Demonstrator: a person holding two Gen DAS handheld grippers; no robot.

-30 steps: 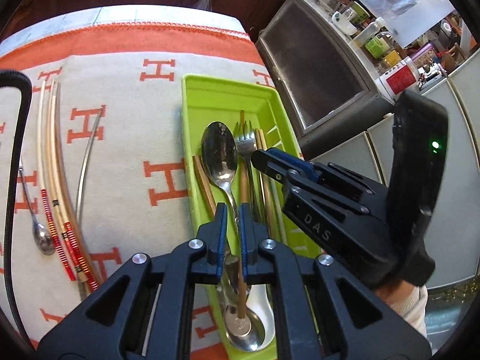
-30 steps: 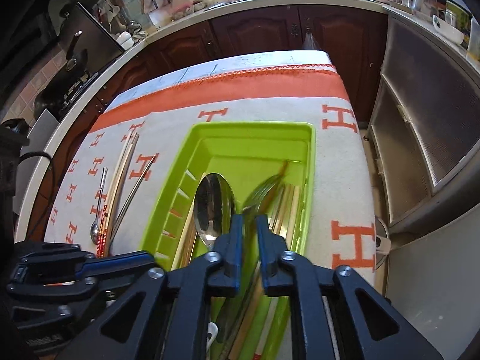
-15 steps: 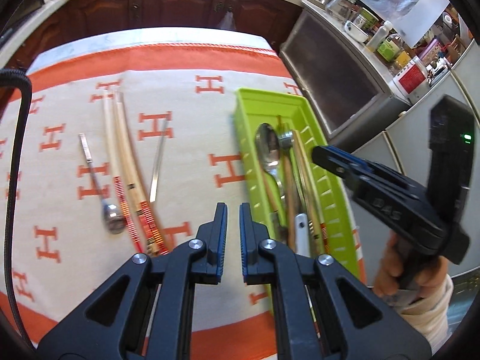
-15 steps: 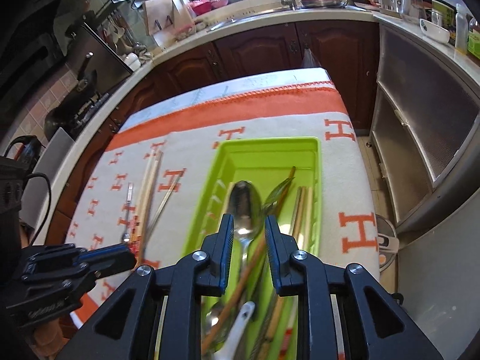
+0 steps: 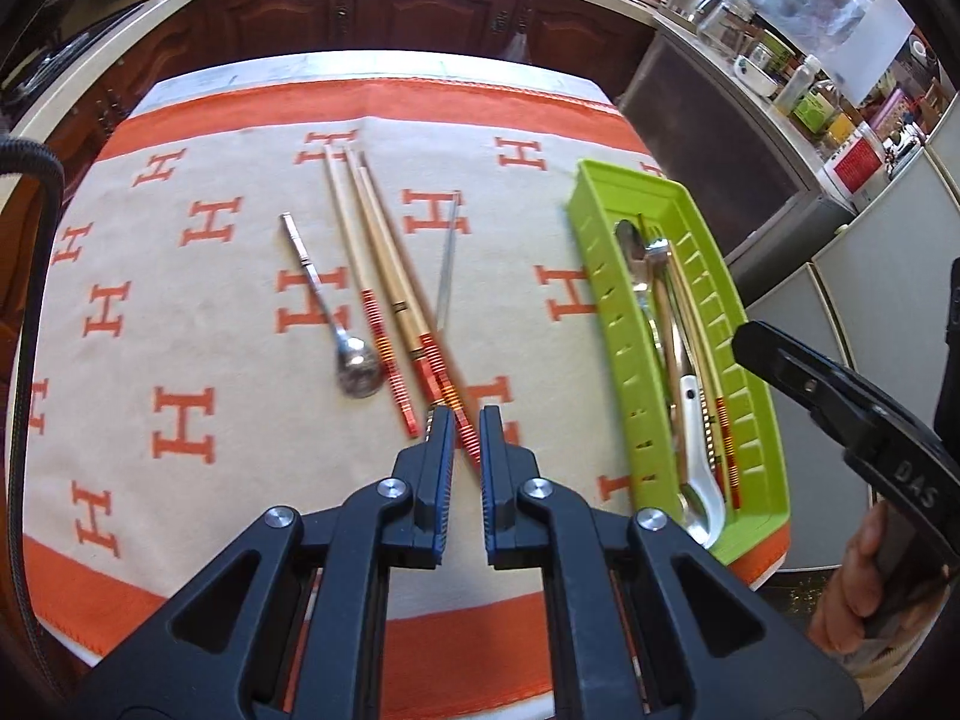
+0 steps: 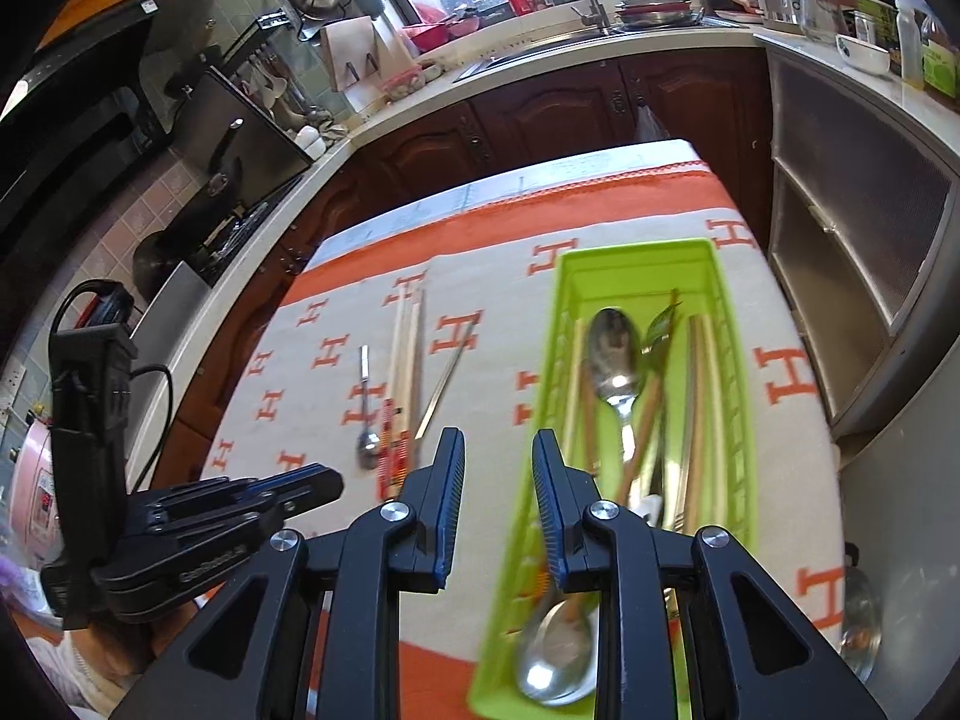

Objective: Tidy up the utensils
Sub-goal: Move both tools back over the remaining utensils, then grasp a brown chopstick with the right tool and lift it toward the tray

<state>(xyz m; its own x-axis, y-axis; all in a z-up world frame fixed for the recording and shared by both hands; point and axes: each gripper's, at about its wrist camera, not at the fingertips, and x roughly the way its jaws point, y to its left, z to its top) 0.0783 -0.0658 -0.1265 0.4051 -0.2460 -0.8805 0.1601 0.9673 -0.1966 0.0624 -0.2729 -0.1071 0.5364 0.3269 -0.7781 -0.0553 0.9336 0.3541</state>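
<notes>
Left claw (image 5: pixel 462 417), narrowly parted and empty, hovers over the banded ends of the chopsticks (image 5: pixel 384 276) lying loose on the worktop, probably for pickup, while the right claw (image 6: pixel 498 450), open and empty, overhangs the green tray (image 6: pixel 735 372) of sorted utensils.

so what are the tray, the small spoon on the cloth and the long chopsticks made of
Tray: looks like moulded plastic, glossy lime green, with slotted walls.
Small spoon: seems to be metal, probably steel; its grey bowl shines and reflects.
Chopsticks: pale tan and matte, likely wood or bamboo, with red and gold painted bands at one end.
Cloth: soft woven fabric, cream with orange H marks.
</notes>
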